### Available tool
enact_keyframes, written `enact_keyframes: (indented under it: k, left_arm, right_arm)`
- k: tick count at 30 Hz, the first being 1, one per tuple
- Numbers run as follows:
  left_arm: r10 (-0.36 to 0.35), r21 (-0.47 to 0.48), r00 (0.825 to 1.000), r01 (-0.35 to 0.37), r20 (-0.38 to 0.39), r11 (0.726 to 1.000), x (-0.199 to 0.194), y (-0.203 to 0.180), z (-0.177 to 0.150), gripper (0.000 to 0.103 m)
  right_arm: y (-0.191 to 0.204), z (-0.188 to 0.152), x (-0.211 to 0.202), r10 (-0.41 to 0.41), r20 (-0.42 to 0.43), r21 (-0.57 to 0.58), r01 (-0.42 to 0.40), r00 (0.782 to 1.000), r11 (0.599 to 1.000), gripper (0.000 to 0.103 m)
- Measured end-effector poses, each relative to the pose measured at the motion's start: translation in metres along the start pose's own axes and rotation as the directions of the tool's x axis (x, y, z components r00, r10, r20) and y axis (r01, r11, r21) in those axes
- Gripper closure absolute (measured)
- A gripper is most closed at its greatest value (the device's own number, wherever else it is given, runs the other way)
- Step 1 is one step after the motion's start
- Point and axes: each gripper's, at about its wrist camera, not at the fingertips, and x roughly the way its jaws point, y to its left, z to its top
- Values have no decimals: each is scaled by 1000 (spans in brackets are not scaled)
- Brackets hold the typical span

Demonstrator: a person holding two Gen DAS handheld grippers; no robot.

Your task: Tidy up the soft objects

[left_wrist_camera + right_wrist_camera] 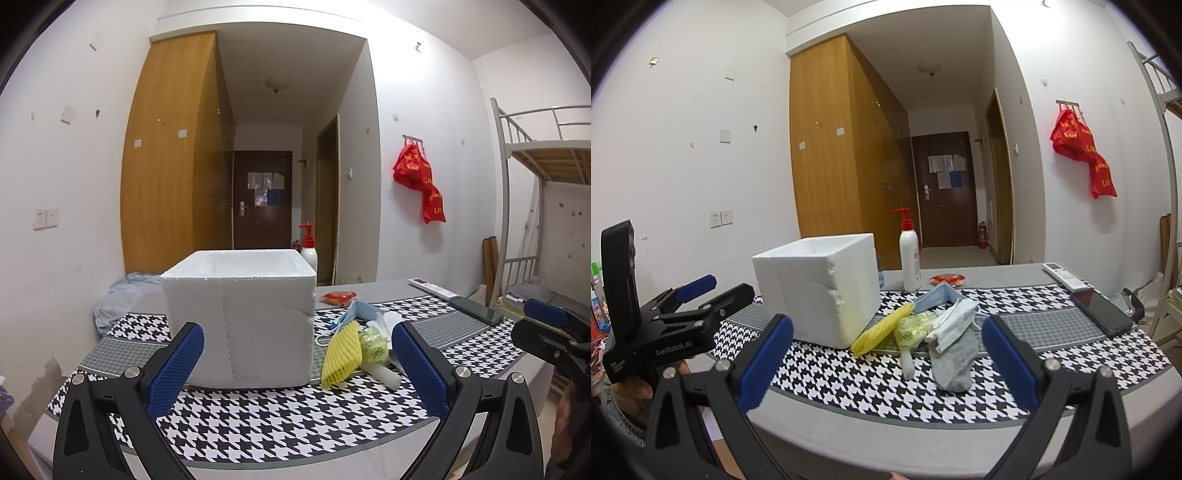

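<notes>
A white foam box point(240, 317) point(820, 291), open at the top, stands on the houndstooth cloth. To its right lies a heap of soft things: a yellow foam net point(341, 354) point(881, 328), a green plastic bag point(373, 345) point(912, 328), blue face masks point(360, 314) point(938, 297), a white foam tube point(907, 362) and a grey sock point(955, 358). My left gripper point(295, 365) is open in front of the box, empty. My right gripper point(886, 362) is open before the heap, empty.
A pump bottle point(909, 254) stands behind the box, with a red packet point(947, 279) to its right. A remote point(1065, 277) and a dark phone point(1102, 312) lie at the right. A blue cloth point(122, 295) lies at the back left. A bunk bed point(535, 184) stands right.
</notes>
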Motion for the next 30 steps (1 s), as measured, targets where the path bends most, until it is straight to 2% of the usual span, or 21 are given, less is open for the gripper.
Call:
enact_keyframes:
  k: [15,30]
  left_arm:
    - [22,6,1000,-22,18,1000,0,1,1,1]
    - [0,30,1000,0,14,1000,-1,1,1,1]
  right_arm:
    - [0,0,0,5,-4,0,-5,1000,1000,0]
    - [-1,-1,4,2,-17,6,-2,1000,1000,0]
